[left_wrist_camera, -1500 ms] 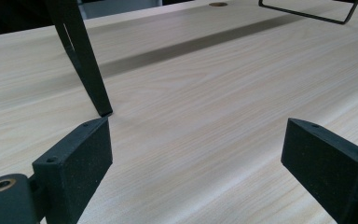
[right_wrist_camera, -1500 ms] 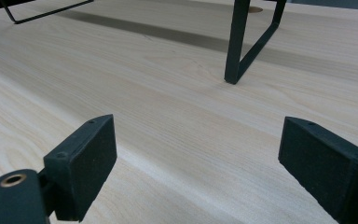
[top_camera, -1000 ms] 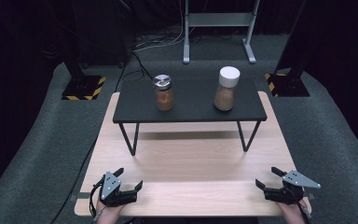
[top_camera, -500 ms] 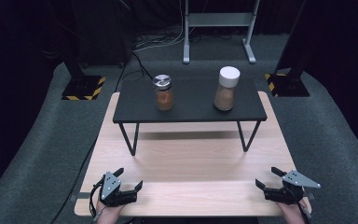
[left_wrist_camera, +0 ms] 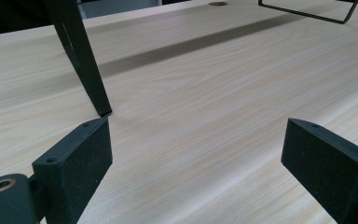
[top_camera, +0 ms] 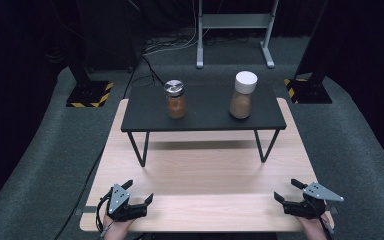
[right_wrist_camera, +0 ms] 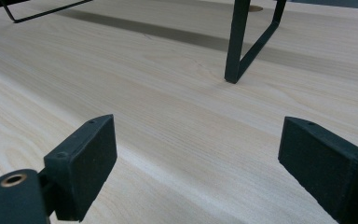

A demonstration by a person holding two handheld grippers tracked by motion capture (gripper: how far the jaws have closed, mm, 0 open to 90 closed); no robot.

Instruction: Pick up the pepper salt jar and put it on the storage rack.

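Two jars stand on a low black stand point(top_camera: 205, 117) at the back of the pale wooden table point(top_camera: 205, 175). The left jar point(top_camera: 175, 99) has a silver lid and reddish-brown contents. The right jar point(top_camera: 243, 95) is taller, with a white lid and brown contents. My left gripper point(top_camera: 139, 192) rests near the table's front left corner, open, nothing between its jaws. My right gripper point(top_camera: 287, 190) rests near the front right corner, also open with nothing in it. In the left gripper view the left gripper point(left_wrist_camera: 196, 154) looks past a stand leg point(left_wrist_camera: 81, 56). The right gripper point(right_wrist_camera: 198, 154) faces another stand leg point(right_wrist_camera: 237, 42).
Grey carpet surrounds the table. Black posts on bases with yellow-black striped tape point(top_camera: 87, 94) stand at the back left and back right point(top_camera: 307, 90). A metal frame point(top_camera: 232, 30) and cables lie behind the table. Bare wood lies between the grippers and the stand.
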